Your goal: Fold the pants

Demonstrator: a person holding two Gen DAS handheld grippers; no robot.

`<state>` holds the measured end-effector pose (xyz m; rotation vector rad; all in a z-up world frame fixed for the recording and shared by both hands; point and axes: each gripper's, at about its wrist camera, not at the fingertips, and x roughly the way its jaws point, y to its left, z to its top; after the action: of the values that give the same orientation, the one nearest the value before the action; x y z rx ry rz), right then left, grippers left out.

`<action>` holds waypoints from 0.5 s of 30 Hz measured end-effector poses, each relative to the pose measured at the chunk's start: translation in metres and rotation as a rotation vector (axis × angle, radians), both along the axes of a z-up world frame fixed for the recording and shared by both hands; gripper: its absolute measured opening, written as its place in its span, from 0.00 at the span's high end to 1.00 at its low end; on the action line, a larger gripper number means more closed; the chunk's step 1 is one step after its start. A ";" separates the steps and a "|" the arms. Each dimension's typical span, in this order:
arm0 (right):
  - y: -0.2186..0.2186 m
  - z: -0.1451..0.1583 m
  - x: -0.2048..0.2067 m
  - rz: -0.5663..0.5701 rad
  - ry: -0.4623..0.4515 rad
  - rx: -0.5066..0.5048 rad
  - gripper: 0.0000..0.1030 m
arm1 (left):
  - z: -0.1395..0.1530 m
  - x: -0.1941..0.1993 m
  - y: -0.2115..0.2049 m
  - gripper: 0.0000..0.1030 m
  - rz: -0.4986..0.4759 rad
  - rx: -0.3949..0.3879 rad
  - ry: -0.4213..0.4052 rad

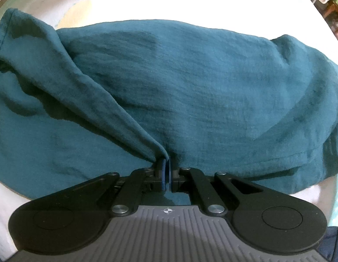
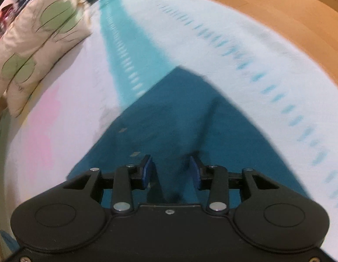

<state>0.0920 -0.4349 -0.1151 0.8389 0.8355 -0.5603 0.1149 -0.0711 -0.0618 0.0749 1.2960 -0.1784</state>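
The teal pants [image 1: 180, 91] lie bunched and partly folded across the white bed sheet. My left gripper [image 1: 166, 163] is shut on a raised fold of the pants at their near edge; a ridge of cloth runs up and left from the pinch. In the right wrist view the pants [image 2: 169, 120] spread out in a wedge under the gripper. My right gripper [image 2: 170, 166] is open, its blue pads on either side of a ridge of the cloth, not closed on it. This view is motion-blurred.
The bed sheet [image 2: 234, 50] is white with a turquoise stripe and a pink patch. A cream pillow [image 2: 38, 43] with green leaf shapes lies at the far left. Wooden floor [image 2: 289, 11] shows beyond the bed's right edge. Clutter sits at the top right of the left wrist view [image 1: 328, 2].
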 end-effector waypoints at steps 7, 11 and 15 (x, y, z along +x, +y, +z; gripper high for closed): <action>0.003 -0.012 0.011 0.058 0.020 0.022 0.55 | 0.000 0.001 -0.003 0.97 -0.011 0.024 -0.004; 0.019 -0.002 0.055 0.141 0.063 -0.065 0.94 | 0.002 0.001 -0.007 0.97 -0.020 0.031 -0.008; 0.030 0.028 0.067 0.148 0.044 -0.133 0.94 | 0.011 -0.003 -0.001 0.98 -0.008 0.008 -0.027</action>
<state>0.1586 -0.4047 -0.0870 0.6392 0.8832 -0.4994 0.1121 -0.0718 -0.0513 0.0888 1.2701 -0.1785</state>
